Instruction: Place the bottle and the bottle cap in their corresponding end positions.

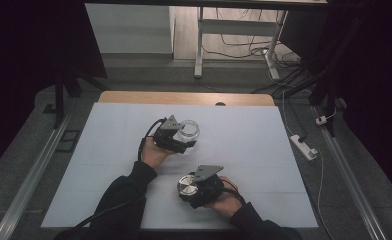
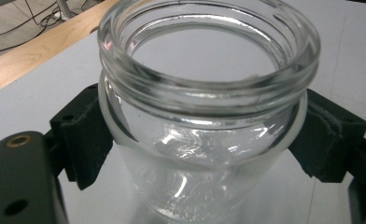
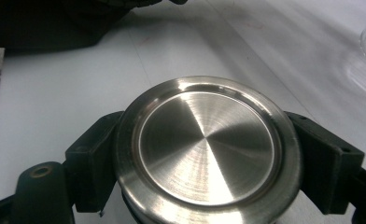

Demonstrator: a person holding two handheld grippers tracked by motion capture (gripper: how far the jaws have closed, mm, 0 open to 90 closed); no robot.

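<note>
Centrally on the white bench (image 1: pixel 109 150), the left gripper (image 1: pixel 184 141) clamps an open glass jar (image 1: pixel 189 130), while at 5 o'clock the right gripper (image 1: pixel 186 192) clamps a steel lid (image 1: pixel 187 185).

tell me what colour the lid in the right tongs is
Silver, brushed metal. The lid shows best in the right gripper view.

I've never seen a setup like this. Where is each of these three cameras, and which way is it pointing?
High view: above the table's near side, looking forward and down; forearms, both hands, left claw, right claw.
Left gripper view: on the left claw, facing the open glass jar between its jaws.
Right gripper view: on the right claw, facing the steel lid it clamps.
Shared: high view also shows jar and lid.
</note>
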